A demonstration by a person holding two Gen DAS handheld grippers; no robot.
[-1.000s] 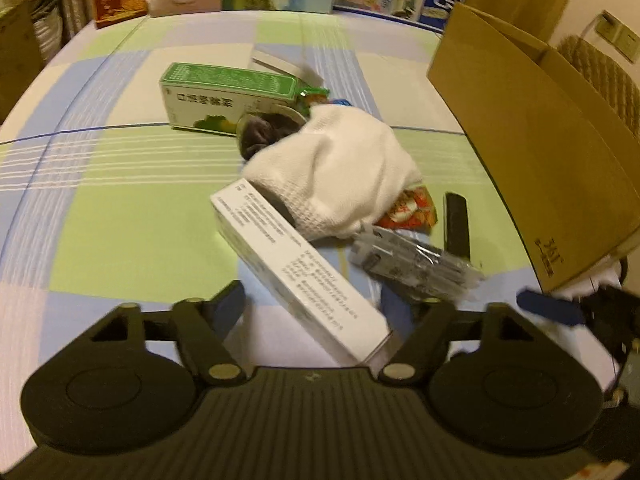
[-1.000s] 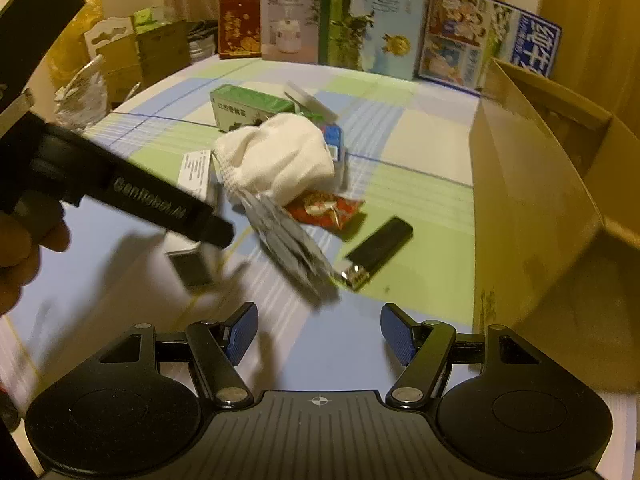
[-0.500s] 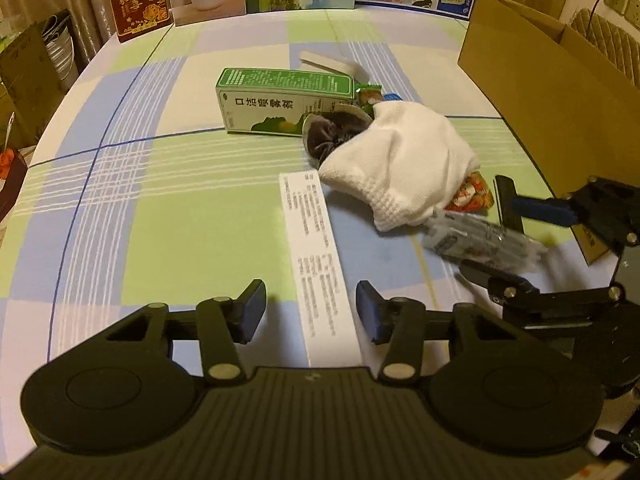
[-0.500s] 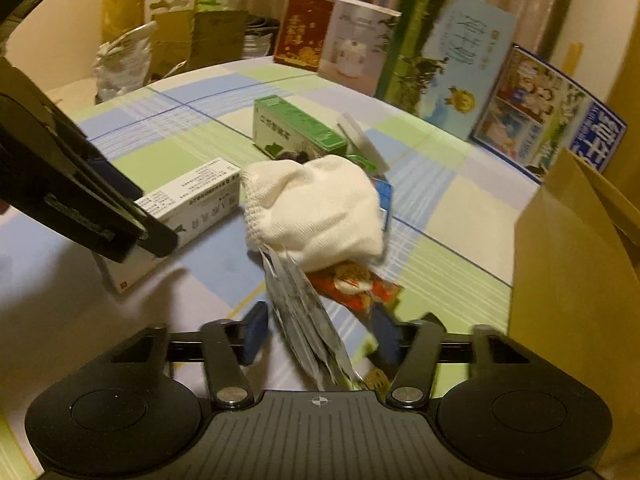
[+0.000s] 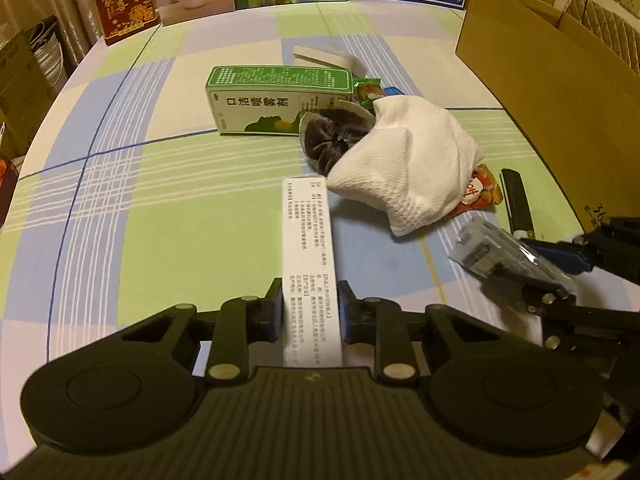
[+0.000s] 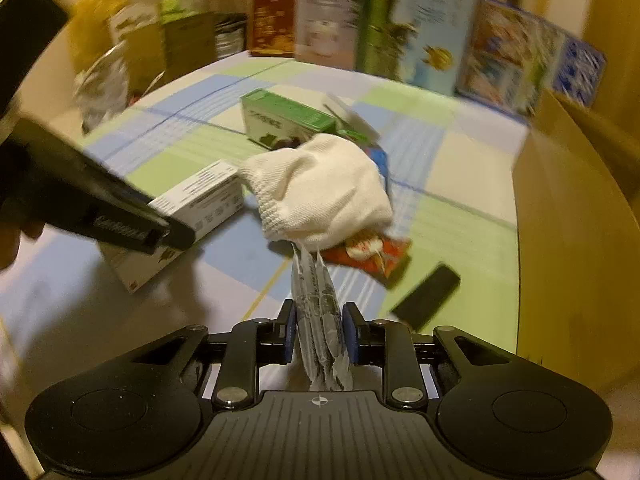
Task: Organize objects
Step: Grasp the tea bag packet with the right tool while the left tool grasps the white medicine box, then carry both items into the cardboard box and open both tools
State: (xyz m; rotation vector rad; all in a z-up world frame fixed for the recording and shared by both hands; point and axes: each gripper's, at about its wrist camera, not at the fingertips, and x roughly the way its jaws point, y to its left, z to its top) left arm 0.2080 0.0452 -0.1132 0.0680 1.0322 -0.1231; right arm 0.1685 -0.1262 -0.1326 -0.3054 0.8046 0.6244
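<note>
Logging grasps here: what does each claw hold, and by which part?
Left claw: long white printed carton, clamped across its near end. Right claw: clear plastic packet bundle, near its near end.

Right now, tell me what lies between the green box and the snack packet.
In the left wrist view, a dark scrunchie and the white cloth lie between the green box and the snack packet, the cloth overlapping the packet.
</note>
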